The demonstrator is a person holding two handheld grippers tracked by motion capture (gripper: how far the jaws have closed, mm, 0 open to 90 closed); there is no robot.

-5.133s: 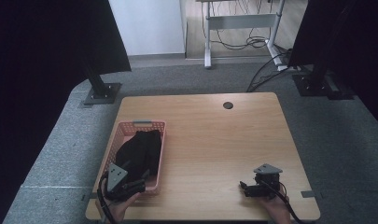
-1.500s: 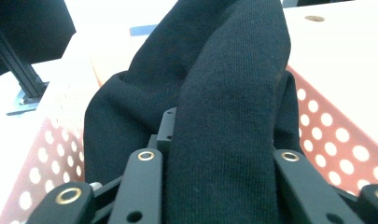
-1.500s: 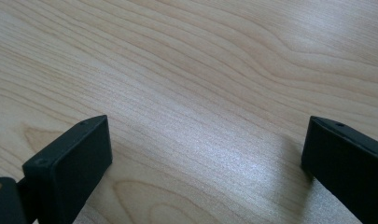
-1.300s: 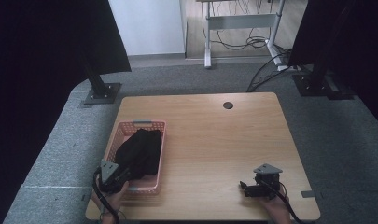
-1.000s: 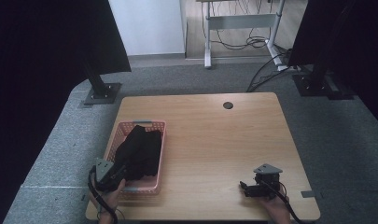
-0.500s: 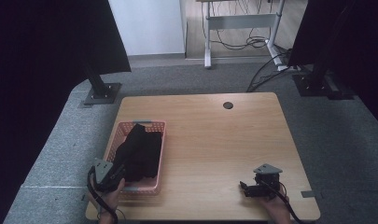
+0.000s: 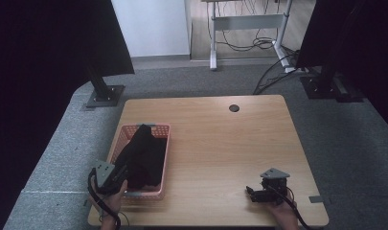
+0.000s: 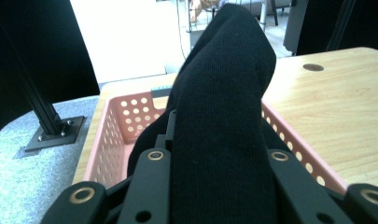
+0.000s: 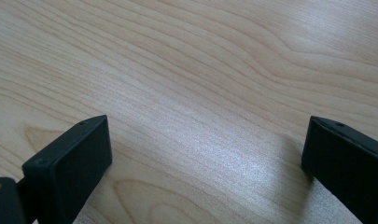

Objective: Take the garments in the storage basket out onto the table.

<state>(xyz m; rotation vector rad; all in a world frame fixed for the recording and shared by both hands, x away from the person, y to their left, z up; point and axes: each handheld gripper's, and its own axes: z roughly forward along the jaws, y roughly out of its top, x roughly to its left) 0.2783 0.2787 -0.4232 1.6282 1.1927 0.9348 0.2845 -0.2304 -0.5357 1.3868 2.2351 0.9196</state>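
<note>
Now the left gripper [image 8: 214,158] is clamped on a black cloth [image 7: 142,155] that rises from the pink basket [image 7: 164,143] near the desk's [image 7: 220,143] front-left corner, while the right gripper [image 7: 253,193], jaws apart, rests near the front-right corner.

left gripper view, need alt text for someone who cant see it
A gripper's two black jaws are shut on a fold of black knitted cloth, which rises in a peak out of a pink perforated basket. The basket sits on a light wooden table, with grey carpet and a black stand foot at left.
</note>
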